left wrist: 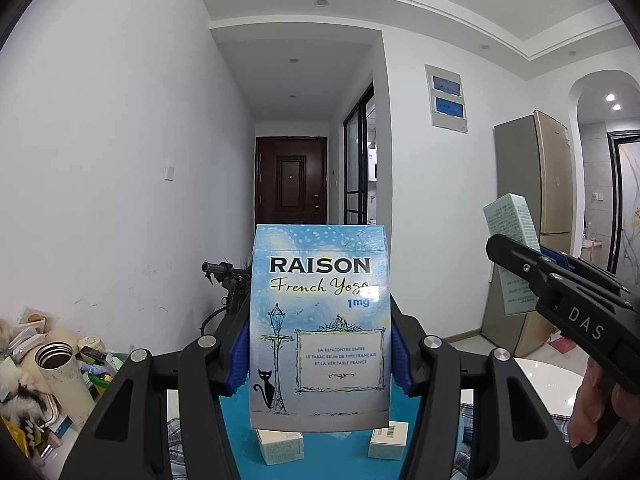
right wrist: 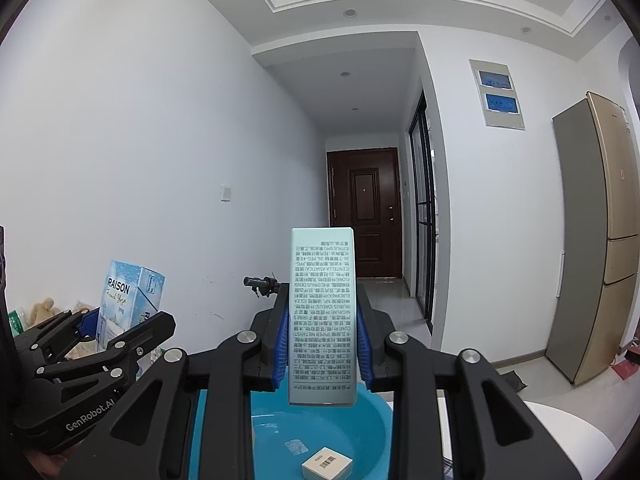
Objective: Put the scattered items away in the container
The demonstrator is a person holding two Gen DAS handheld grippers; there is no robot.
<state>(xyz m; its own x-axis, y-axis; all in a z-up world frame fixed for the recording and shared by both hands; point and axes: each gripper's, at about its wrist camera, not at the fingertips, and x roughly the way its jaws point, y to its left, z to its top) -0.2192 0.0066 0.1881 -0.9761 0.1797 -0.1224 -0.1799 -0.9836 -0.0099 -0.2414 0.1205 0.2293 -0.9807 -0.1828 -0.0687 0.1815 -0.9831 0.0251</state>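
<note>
My left gripper point(left wrist: 320, 352) is shut on a blue RAISON carton point(left wrist: 320, 328), held upright above a blue basin point(left wrist: 240, 432). Two small pale boxes point(left wrist: 280, 446) point(left wrist: 388, 440) lie in the basin below it. My right gripper point(right wrist: 322, 344) is shut on a tall mint-green box point(right wrist: 322, 316), held upright over the same basin point(right wrist: 360, 424), where a small cream box point(right wrist: 327, 463) lies. The right gripper with its mint box point(left wrist: 514, 256) shows at the right of the left wrist view. The left gripper point(right wrist: 120, 332) and RAISON carton point(right wrist: 128, 300) show at the left of the right wrist view.
A cluttered heap with an open steel flask point(left wrist: 60, 372), packets and a plush toy sits at the left. A scooter handlebar point(left wrist: 218, 268) stands behind the basin. A white round table point(left wrist: 552, 384) is at the right. A fridge point(right wrist: 592, 240) stands by the right wall.
</note>
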